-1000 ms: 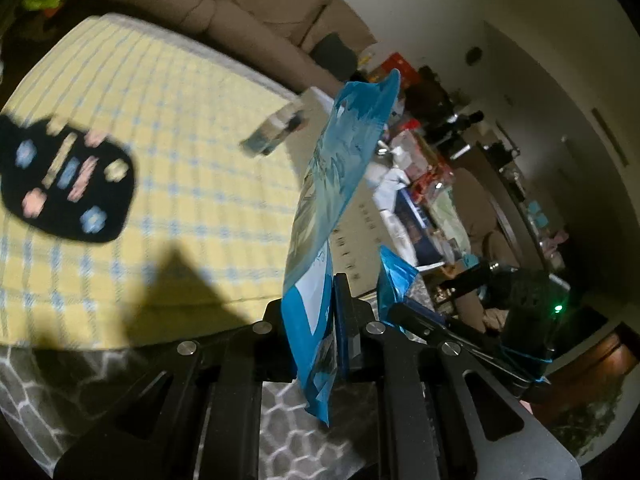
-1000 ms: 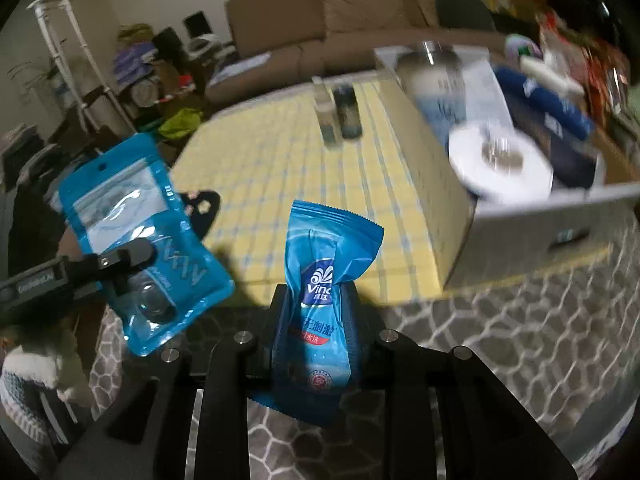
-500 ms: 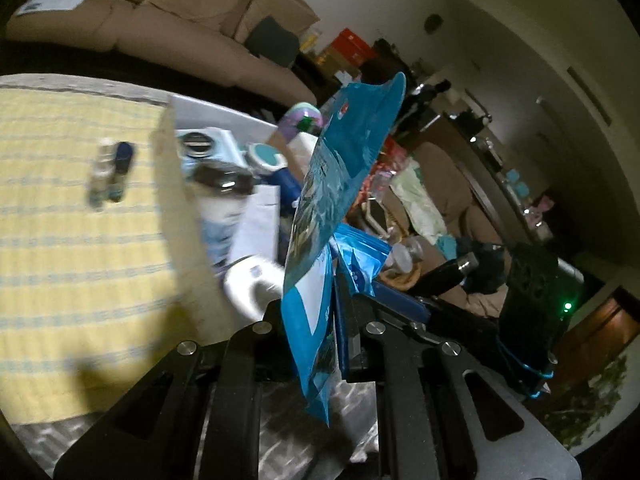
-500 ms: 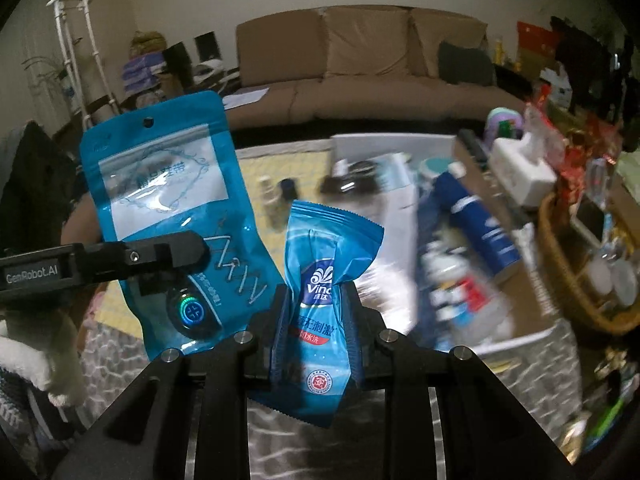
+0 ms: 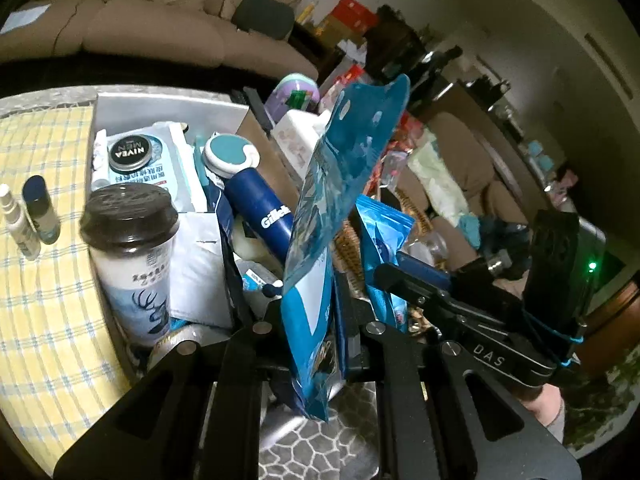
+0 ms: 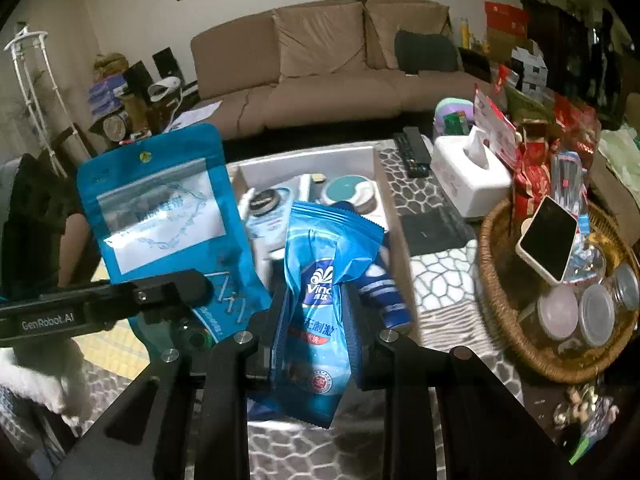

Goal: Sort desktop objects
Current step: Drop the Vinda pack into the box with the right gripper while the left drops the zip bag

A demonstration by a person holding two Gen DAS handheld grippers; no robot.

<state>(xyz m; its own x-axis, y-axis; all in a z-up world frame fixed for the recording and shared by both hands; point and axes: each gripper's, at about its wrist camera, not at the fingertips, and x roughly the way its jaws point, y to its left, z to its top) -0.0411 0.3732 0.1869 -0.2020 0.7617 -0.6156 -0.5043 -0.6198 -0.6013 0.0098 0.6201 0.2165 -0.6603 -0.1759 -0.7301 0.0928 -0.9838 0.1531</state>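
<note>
Desktop objects are in hand on both sides: the left gripper (image 5: 316, 328) is clamped on the lower part of a flat blue zip pouch (image 5: 340, 184), and the right gripper (image 6: 316, 332) is squeezed around the waist of a blue Vinda wet-wipe pack (image 6: 320, 304). Both items are raised above the near end of the grey storage box (image 6: 352, 162), which in the right wrist view runs toward 12 o'clock.

That box is crowded. In the left wrist view a lidded drink cup (image 5: 132, 256) stands at 9 o'clock of the pouch, a Gillette can (image 5: 256, 208) lies at about 11 o'clock, and a Nivea tin (image 5: 130, 154) sits on a wipes packet further back.

The risks, as I judge them:
- The tall pouch is held only low down, so its top could flop, catch the cup and tip it.
- With little bare floor showing, a dropped item may perch on the can and slide out over the wall.
- The two grippers are just beside each other, so releasing both together could make the packs foul one another.
- The wicker basket (image 6: 492, 280) at 3 o'clock sits near enough for a wide release to land there.
</note>
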